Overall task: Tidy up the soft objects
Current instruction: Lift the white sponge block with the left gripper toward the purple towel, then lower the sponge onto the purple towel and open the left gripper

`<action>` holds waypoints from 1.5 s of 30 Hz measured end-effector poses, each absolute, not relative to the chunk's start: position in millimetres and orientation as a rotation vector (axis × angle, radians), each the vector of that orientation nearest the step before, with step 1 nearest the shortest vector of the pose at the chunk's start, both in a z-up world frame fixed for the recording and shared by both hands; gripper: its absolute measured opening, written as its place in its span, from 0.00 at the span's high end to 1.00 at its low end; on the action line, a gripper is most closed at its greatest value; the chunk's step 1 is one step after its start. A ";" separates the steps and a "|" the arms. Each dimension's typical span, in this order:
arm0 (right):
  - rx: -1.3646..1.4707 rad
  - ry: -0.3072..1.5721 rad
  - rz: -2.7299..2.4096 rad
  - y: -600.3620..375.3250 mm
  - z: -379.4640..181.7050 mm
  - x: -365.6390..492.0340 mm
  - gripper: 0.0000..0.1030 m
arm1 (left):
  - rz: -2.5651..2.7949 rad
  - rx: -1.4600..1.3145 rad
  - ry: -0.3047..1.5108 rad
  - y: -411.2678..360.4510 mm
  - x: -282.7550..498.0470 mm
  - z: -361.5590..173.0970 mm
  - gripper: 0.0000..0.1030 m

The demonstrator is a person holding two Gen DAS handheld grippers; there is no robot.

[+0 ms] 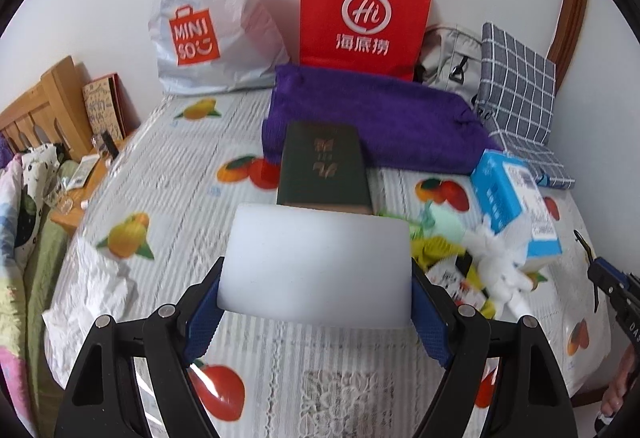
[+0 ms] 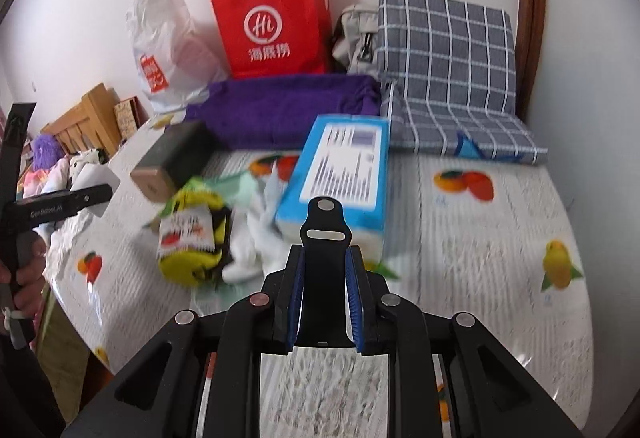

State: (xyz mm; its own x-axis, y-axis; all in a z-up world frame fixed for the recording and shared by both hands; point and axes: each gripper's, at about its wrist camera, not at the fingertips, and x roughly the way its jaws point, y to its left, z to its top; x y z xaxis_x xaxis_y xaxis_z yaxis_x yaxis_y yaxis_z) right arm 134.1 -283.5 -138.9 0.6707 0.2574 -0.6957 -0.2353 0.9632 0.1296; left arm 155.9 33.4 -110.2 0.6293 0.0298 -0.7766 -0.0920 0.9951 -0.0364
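Two grippers are shown above a table covered with a fruit-print cloth (image 1: 168, 141). The left gripper (image 1: 316, 270) is clamped, jaws wide, on a white foam block (image 1: 316, 262) held clear of the cloth. The right gripper (image 2: 325, 294) has its jaws nearly together on a black strap-like piece (image 2: 325, 238); what that piece belongs to cannot be told. Sorting is judged to be at an early stage: one soft item is in hand, while a yellow pouch (image 2: 192, 250), a white plush toy (image 2: 250, 246) and pale green fabric (image 2: 240, 189) lie in a loose heap near the middle. A folded purple towel (image 1: 372, 117) and a checked cushion (image 2: 444, 49) rest toward the wall and appear already placed. Hard items are mixed in: a dark green box (image 1: 322, 167) lies against the towel just beyond the foam, and a blue carton (image 2: 340, 173) leans on the heap. A red paper bag (image 1: 364, 5), a white plastic bag (image 1: 208, 13) and a grey backpack (image 1: 452, 53) stand along the wall and are judged to narrow the space for further items.
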 end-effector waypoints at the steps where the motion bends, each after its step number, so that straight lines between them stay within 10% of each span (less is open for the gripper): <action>1: 0.035 0.784 0.276 -283.8 -135.0 137.8 0.80 | 0.070 -0.070 0.883 33.1 159.3 -106.2 0.21; 45: 0.074 0.683 0.338 -228.9 -61.1 379.9 0.80 | 0.041 -0.105 0.920 30.4 393.2 -80.3 0.21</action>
